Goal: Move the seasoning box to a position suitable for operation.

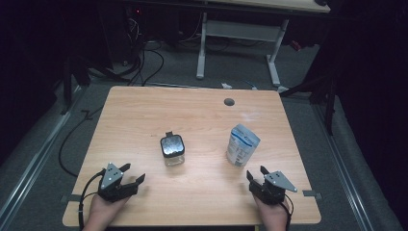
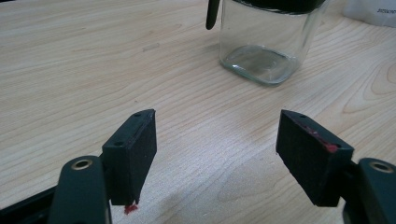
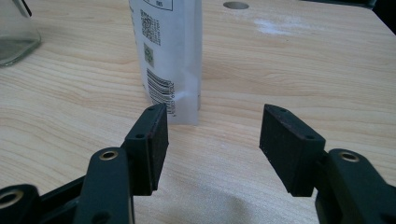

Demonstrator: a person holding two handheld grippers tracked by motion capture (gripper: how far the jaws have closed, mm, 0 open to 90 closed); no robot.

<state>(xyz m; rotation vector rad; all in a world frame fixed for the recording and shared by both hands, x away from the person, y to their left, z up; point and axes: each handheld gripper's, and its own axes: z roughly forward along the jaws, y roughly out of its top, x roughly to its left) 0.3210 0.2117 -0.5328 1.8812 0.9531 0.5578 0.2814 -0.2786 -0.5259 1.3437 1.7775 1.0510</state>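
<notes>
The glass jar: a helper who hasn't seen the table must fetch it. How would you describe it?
On the light wooden table, look near the middle, left of the white standing pouch. The square clear glass jar has a black lid; it alone is transparent.

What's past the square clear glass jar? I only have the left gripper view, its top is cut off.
Observer: The square clear glass jar wears a dark lid, with a black latch tab at its far edge.
Operator: That white thing at top right?
Observer: A white stand-up pouch with blue print, upright, apart from the jar.
Operator: Where's the right gripper?
Observer: The right gripper sits just short of the pouch, jaws open, holding nothing.
Operator: And mine?
Observer: The left gripper is open too, near the table's near edge.
</notes>
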